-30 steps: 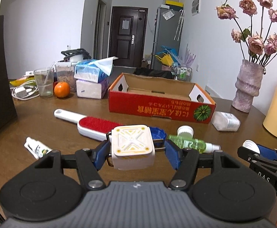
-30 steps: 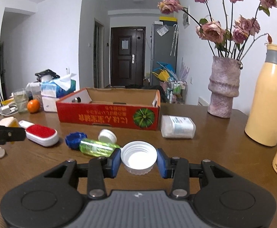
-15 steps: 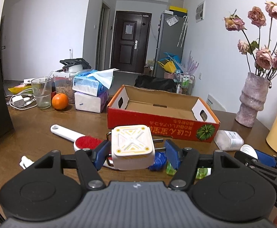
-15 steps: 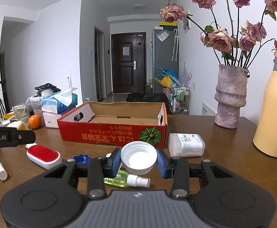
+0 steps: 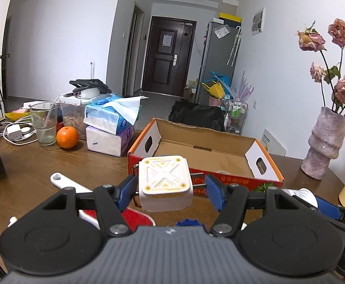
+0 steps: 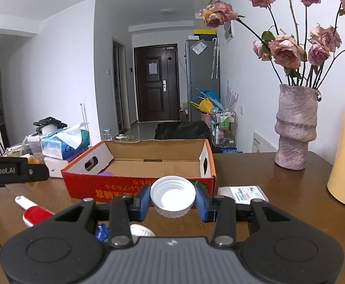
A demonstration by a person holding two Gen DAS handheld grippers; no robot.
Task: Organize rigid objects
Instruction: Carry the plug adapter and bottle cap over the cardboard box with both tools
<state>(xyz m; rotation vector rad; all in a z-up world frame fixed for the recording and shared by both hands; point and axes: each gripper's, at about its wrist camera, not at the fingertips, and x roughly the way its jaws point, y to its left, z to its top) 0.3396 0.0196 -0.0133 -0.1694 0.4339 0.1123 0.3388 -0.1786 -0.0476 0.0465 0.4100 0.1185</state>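
Nearest, left tongs carrying a white square block above the table; left pad touching, right pad seemingly apart, so perhaps gripped only loosely. Right tongs closed on a white cap, open side up. Below, a red lint brush and blue cap lying on the table. Farther on, the open cardboard box, a purple item inside at left. Risks: block slipping from a one-sided hold before the box; cap or block catching the near wall and tipping out.
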